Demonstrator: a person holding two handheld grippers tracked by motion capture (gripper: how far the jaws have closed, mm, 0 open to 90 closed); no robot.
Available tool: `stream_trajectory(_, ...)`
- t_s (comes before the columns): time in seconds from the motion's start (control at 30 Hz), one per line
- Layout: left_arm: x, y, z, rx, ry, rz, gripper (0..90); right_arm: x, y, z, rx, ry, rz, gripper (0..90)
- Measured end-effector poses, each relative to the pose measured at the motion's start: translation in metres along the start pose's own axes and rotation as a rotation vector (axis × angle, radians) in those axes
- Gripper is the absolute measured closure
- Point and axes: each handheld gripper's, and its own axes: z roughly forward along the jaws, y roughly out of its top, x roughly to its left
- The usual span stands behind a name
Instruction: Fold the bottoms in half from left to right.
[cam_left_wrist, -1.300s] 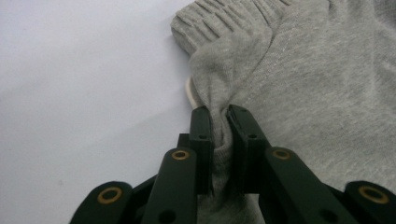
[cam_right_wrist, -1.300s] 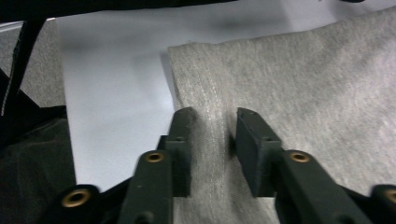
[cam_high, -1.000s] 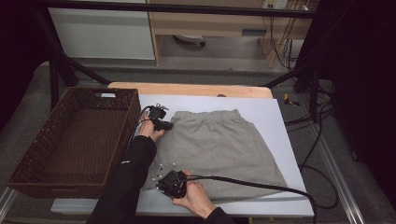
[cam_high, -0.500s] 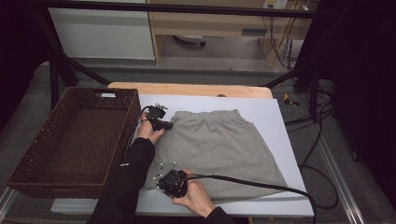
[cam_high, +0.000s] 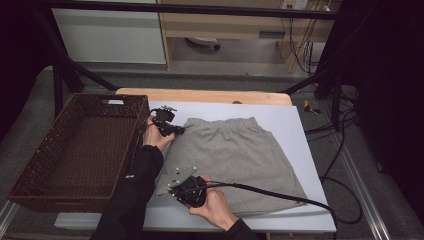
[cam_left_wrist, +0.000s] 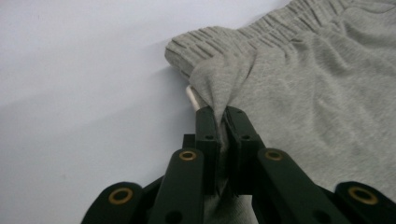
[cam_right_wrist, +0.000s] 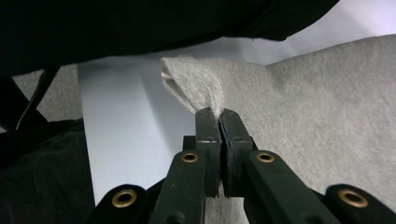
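Pinching the grey shorts (cam_high: 232, 160) at two points along their left side, both grippers are clamped tight on cloth. The left gripper (cam_left_wrist: 220, 114) has its jaws nearly together on a tuck of fabric just below the gathered waistband (cam_left_wrist: 261, 30), at the far left corner of the garment; the jaws have just been closing, with the cloth already between them. The right gripper (cam_right_wrist: 219, 114) grips the near left corner at the hem (cam_right_wrist: 194, 84), which stands up in a small peak from the pinch. Holding waistband and hem on the same side looks like the start of a lengthwise fold, or of a lift towards the basket; which of the two cannot be told. The shorts lie spread flat in the middle of the white table (cam_high: 295, 125), waistband towards the far edge, hem towards the near edge. Off the table's left edge sits a brown wicker basket (cam_high: 80, 150), just beside the left hand (cam_high: 156, 137). A thick black cable (cam_high: 280, 192) trails from the right gripper across the near part of the shorts and could drag on the cloth if the right half is folded over.
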Motion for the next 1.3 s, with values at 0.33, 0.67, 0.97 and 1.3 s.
stream_trajectory(0.33, -0.01, 0.012, -0.011, 0.018, -0.017, 0.055, 84.7, 0.0, 0.007, -0.016, -0.045, 0.005, 0.006, 88.1)
stream_trajectory(0.67, -0.015, 0.023, -0.023, -0.003, -0.023, 0.066, 84.8, -0.002, 0.013, -0.028, -0.087, 0.007, 0.025, 88.1)
stream_trajectory(0.97, -0.016, 0.031, -0.034, -0.015, -0.027, 0.062, 84.8, -0.004, 0.024, -0.037, -0.123, -0.006, 0.031, 88.1)
stream_trajectory(1.3, -0.01, 0.035, -0.052, -0.03, -0.017, 0.053, 84.9, -0.001, 0.039, -0.041, -0.151, -0.003, 0.028, 88.1)
